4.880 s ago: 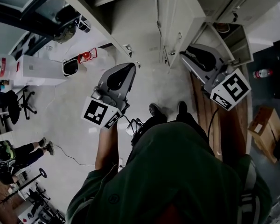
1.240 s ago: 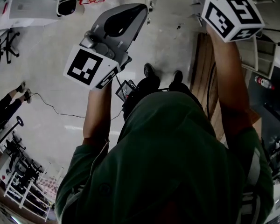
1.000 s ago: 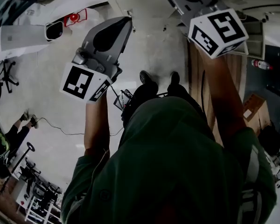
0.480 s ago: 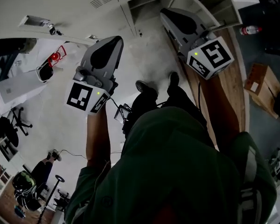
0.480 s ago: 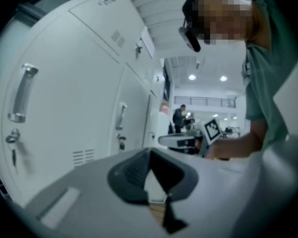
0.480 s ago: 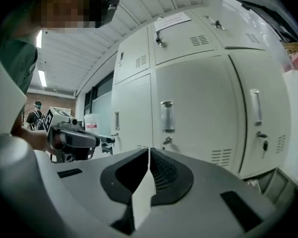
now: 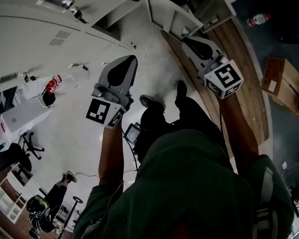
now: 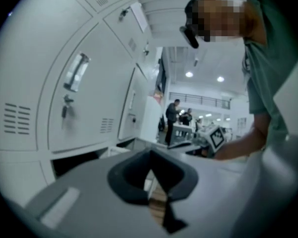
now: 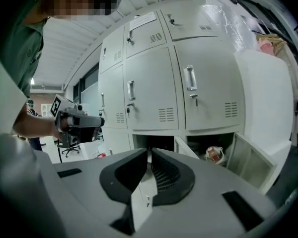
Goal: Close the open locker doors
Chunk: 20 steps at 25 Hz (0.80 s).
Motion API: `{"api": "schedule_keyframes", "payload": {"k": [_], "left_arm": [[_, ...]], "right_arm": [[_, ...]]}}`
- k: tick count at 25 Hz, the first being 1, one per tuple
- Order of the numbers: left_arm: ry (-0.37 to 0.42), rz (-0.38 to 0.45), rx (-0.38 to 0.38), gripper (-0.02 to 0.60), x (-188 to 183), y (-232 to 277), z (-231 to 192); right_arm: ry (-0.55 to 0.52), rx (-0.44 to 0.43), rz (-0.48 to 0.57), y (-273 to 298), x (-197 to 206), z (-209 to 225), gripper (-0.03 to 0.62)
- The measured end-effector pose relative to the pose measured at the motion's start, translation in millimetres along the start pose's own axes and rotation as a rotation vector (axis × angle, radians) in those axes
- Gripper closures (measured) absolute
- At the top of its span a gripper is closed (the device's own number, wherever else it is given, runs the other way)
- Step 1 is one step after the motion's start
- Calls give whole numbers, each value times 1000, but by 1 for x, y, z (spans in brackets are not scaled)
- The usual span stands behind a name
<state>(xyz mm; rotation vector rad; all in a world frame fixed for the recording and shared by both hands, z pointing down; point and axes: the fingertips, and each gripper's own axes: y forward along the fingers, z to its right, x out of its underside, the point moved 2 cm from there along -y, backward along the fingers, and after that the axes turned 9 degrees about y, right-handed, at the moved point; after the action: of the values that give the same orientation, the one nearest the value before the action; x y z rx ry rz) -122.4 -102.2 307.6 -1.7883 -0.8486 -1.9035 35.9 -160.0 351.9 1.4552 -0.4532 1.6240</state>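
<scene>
In the right gripper view a bank of pale grey lockers [image 9: 154, 90] faces me. Its bottom row has two doors standing open: a narrow one seen edge-on [image 9: 186, 150] and a wider one swung out to the right [image 9: 253, 165]. A red and white item [image 9: 214, 154] lies in the open compartment between them. My right gripper [image 9: 150, 152] points at that row from a distance, shut and holding nothing. The left gripper [image 8: 150, 155] is also shut and empty, beside closed doors with a metal handle [image 8: 77, 71] and a dark open compartment [image 8: 74, 160]. From the head view both grippers [image 7: 132, 59] [image 7: 187, 39] hang short of the open locker doors [image 7: 174, 14].
A wooden floor strip [image 7: 249, 98] runs along the lockers on the right, with a cardboard box [image 7: 284, 81] and a bottle [image 7: 259, 20] beyond it. A red extinguisher [image 7: 51, 85], an office chair [image 7: 15, 153] and a seated person [image 7: 50, 203] are at the left.
The head view has swung so the locker fronts now fill the top left. My right gripper has come down from high up to chest level; the left has stayed nearly in place.
</scene>
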Motion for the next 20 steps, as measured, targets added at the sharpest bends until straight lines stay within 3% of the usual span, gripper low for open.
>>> {"api": "schedule_keyframes", "payload": {"k": [10,20], "left_arm": [[-38,-45,73,580,67,121,49],[-65,-102,73,578,141,174,55]], "right_arm": [[-18,-24,-120,-20,93,112,578],[-63,-151,-188,10,164,162,509]]}}
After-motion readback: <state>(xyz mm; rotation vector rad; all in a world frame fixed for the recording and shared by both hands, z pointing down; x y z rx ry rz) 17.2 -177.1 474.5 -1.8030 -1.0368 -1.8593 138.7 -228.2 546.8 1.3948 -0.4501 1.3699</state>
